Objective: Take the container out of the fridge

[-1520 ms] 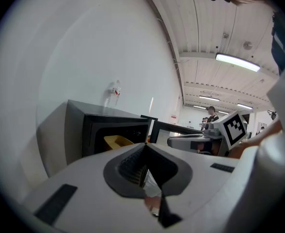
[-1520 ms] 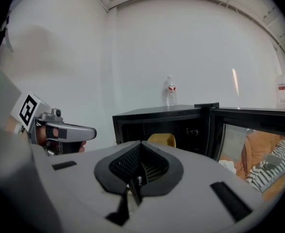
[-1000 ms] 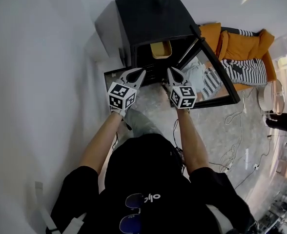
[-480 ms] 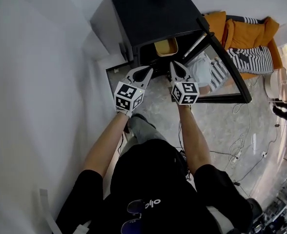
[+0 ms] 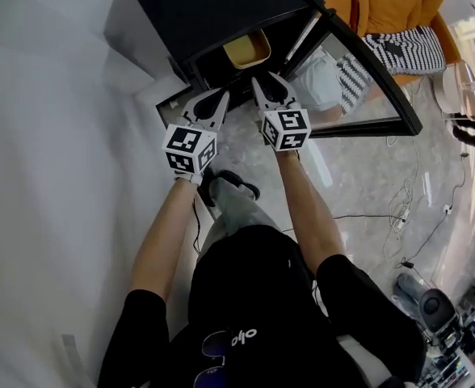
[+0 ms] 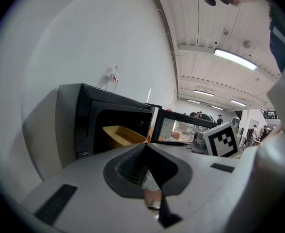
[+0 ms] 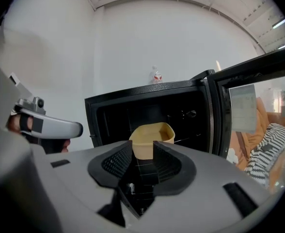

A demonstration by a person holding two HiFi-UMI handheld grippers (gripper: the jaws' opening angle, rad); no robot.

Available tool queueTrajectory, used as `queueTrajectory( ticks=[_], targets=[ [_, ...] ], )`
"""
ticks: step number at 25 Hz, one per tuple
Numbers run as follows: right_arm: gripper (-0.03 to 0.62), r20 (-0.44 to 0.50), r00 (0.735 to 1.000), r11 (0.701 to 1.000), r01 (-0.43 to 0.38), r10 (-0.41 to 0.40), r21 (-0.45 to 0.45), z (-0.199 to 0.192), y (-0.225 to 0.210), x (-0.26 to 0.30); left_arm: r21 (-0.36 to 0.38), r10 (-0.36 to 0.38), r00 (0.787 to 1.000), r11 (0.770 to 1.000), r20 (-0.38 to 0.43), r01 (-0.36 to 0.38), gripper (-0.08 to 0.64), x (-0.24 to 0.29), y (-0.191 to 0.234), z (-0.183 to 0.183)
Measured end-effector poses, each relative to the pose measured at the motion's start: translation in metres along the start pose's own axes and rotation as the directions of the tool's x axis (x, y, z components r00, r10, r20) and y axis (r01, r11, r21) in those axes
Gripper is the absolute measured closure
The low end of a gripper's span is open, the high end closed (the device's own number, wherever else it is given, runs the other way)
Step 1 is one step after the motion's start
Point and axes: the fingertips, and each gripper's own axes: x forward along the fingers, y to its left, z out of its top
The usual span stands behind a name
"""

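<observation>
Right gripper, its jaws just beginning to part with nothing between them, points straight at a yellow container. The container sits ahead, untouched, on a shelf inside the open black fridge. To this gripper's left, the left gripper is closed and empty. Both grippers are nearer the fridge opening than a second ago. The door hangs open to the right. A grasp of the container looks likely next.

Bright ceiling light, heavy fisheye edges
</observation>
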Motion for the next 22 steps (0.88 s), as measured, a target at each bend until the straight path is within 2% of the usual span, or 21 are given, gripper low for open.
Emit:
queueTrajectory(
  ticks=[5, 7, 10, 13, 22],
  targets=[
    [0.295, -0.013, 1.000, 1.000, 0.016, -0.016, -0.011, -0.013, -0.007, 0.014, -0.002, -0.015, 1.000, 1.000, -0.023, 0.015, 0.554, 0.010, -0.004, -0.016],
    [0.168, -0.008, 0.999, 0.999, 0.037, -0.037, -0.027, -0.018, -0.011, 0.021, -0.004, -0.020, 0.999, 1.000, -0.030, 0.020, 0.554, 0.014, -0.005, -0.023],
    [0.041, 0.014, 0.998, 0.998, 0.056, -0.056, -0.042, -0.021, -0.016, 0.034, 0.002, -0.026, 0.999, 1.000, -0.040, 0.026, 0.554, 0.019, -0.004, -0.028],
    [0.009, 0.025, 0.998, 0.997, 0.056, -0.054, -0.048, -0.018, -0.017, 0.045, 0.006, -0.028, 0.999, 1.000, -0.041, 0.028, 0.554, 0.023, -0.004, -0.024],
    [0.002, 0.043, 0.996, 0.994, 0.080, -0.077, -0.070, -0.029, -0.025, 0.084, -0.004, -0.029, 0.998, 1.000, -0.048, 0.029, 0.554, 0.033, 0.010, -0.036]
  ],
)
